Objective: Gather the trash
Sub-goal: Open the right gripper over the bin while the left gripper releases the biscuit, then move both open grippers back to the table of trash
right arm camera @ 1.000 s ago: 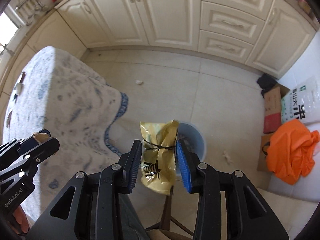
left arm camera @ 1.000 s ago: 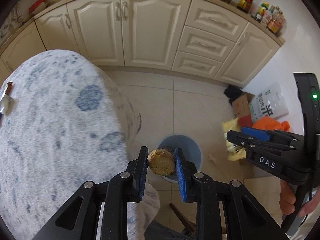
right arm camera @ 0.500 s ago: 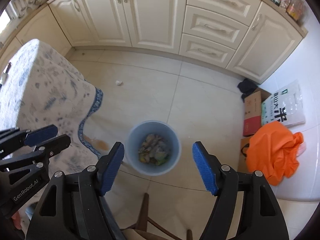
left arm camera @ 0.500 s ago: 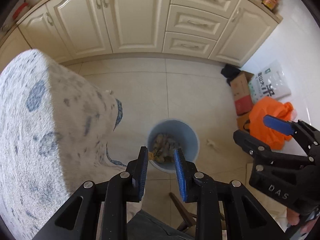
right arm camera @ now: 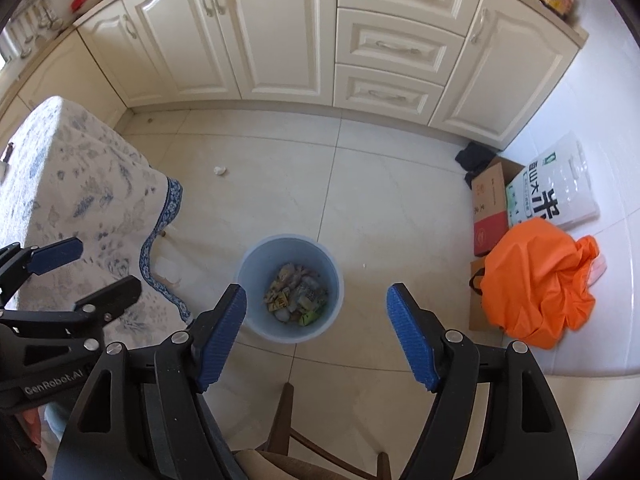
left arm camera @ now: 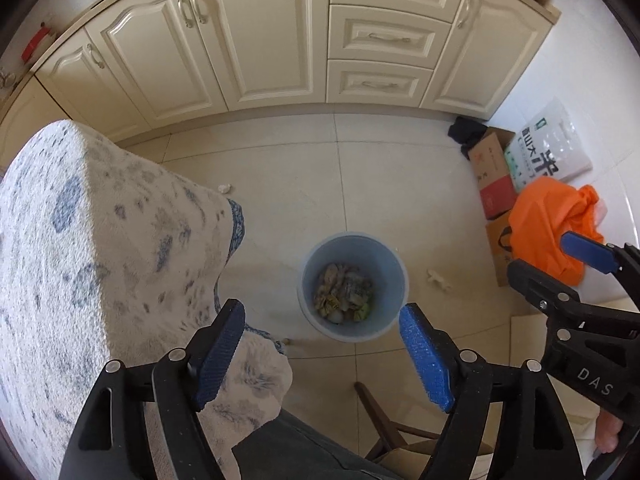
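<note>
A: Change noted. A second ago left gripper (left arm camera: pixel 322 352) held a brown lump and right gripper (right arm camera: pixel 316 334) a yellow wrapper. Now both jaws spread wide, released, empty.

B: Trash location?

A: In the blue bin (right arm camera: pixel 289 248) on the floor, just beside the bench's draped cloth (right arm camera: pixel 80 200). Both drops judged done. White scraps (right arm camera: pixel 219 170) remain on the tiles.

B: Writing?

A: "GenRobot.AI" on the left tool, "DAS" on the right. White sack (right arm camera: pixel 554 188) bears large Chinese characters.

The scraps in the bin (right arm camera: pixel 289 326) are too small to be identified; the chair (right arm camera: pixel 280 412) is cut off below.
</note>
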`<state>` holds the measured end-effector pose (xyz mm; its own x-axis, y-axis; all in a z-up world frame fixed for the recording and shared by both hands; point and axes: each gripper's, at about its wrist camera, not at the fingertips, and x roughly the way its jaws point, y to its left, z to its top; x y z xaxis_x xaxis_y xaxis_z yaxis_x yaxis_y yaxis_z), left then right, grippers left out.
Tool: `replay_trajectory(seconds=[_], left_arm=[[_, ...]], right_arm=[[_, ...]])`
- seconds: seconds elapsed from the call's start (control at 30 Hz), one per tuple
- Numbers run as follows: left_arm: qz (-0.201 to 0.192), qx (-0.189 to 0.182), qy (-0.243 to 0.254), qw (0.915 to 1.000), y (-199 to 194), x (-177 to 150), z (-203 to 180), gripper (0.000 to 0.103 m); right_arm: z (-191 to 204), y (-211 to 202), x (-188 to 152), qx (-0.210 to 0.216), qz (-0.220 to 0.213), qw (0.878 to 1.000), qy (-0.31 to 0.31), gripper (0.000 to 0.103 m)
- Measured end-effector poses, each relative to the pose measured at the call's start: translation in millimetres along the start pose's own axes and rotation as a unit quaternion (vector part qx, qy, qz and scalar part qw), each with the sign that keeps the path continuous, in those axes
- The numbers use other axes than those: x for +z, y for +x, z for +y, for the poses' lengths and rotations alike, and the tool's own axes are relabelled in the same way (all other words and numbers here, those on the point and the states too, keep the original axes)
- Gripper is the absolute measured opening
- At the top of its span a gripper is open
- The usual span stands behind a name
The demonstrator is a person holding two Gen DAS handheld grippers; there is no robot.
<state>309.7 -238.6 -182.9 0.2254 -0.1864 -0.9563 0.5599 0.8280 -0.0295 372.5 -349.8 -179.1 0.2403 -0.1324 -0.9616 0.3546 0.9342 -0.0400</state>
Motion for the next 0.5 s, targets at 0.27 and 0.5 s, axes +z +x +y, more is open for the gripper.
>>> replay_trajectory(seconds=[0.27, 0.5], left_arm=[[0.002, -0.005, -0.008, 1.0, -10.6, -12.9, 5.6, 0.08], [-0.01, -0.008, -0.011, 0.9999, -30.2, -30.1, 14.6, 0.085]], right_arm=[[0.0, -3.4, -14.5, 0.004, 0.006, 1.0, 0.007, 0.077], [4.0, -18.8, -23.3, -0.002, -0.012, 1.0, 0.004, 0.083]])
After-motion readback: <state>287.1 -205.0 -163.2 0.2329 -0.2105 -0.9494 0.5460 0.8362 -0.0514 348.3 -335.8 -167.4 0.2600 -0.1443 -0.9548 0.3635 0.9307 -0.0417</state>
